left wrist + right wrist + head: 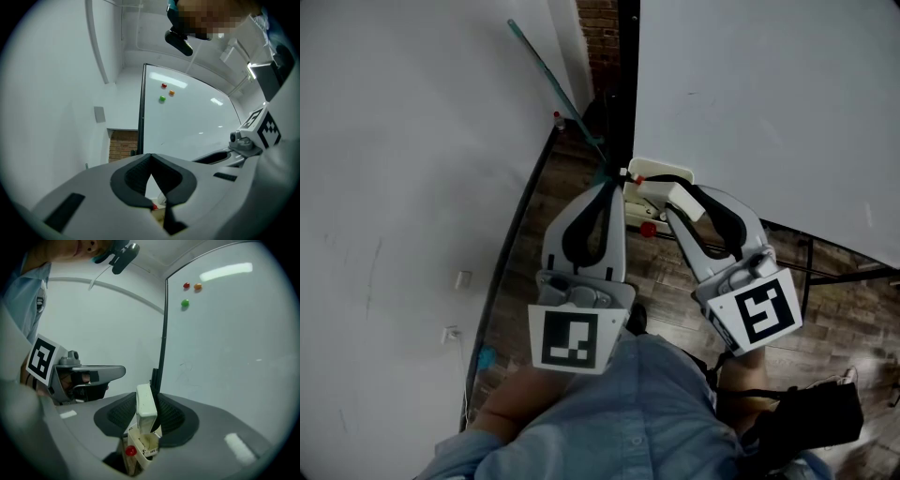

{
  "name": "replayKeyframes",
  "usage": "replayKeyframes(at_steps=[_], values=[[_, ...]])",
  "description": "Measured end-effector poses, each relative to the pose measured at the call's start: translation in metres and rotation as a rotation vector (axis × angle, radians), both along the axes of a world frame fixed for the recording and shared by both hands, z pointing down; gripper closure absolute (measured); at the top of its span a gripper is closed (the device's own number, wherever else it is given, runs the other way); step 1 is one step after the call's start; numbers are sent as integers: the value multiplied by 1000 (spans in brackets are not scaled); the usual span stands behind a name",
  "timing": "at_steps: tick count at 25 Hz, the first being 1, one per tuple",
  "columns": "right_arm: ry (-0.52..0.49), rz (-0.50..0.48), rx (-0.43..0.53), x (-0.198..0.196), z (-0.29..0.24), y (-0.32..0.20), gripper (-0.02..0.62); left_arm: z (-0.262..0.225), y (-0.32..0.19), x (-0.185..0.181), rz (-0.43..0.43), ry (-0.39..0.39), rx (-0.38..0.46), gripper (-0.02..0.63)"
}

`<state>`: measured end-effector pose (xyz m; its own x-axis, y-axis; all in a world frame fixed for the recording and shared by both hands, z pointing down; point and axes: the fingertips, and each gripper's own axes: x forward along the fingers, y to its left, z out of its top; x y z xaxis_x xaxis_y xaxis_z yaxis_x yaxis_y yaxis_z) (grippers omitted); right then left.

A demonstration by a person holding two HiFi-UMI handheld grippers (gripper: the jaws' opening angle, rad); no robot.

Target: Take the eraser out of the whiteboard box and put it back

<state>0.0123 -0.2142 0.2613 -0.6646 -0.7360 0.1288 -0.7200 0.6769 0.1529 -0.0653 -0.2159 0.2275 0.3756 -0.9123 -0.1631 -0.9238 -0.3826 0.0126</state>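
**Eraser poised at the mouth of the whiteboard box**

The eraser (144,401) stands nearly upright in the right hand-held gripper (677,195). The jaws are partly spread and both pads press on its flat sides. Its lower end sits right over the open top of the whiteboard box (146,446), which hangs near the edge of the whiteboard (750,94) with a red magnet (131,451) on its front. I cannot tell whether the tip has entered the box.

The left hand-held gripper (151,155) has its jaws brought together on nothing and waits just beside the box.

From where I stand, the step turns on alignment. The eraser's narrow edge should run parallel to the box walls and travel straight along them, without twisting. The box probably clings to the board lightly, so a sideways nudge could slide it. The idle left gripper could brace it. The right grip should hold until the eraser rests inside.
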Motion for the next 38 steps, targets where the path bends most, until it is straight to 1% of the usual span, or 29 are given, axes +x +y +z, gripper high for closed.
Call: replayKeyframes(at_steps=[6,10,16,24,31,38], values=[[15,4,-60,-3,19,-12,457,16,-15,-1,3,3,-50,601],[13,-13,-90,-9,29,-17,457,26,-24,-4,2,5,-76,601],[32,-23,-138,-19,46,-22,456,36,-34,-11,2,9,-103,601],[117,-33,-178,-32,70,-29,456,48,-47,-20,9,10,-132,601],[181,-44,-215,-37,91,-34,453,57,-57,-21,28,14,-151,601],[216,-48,-264,-42,110,-40,446,69,-67,-25,32,14,-177,601]])
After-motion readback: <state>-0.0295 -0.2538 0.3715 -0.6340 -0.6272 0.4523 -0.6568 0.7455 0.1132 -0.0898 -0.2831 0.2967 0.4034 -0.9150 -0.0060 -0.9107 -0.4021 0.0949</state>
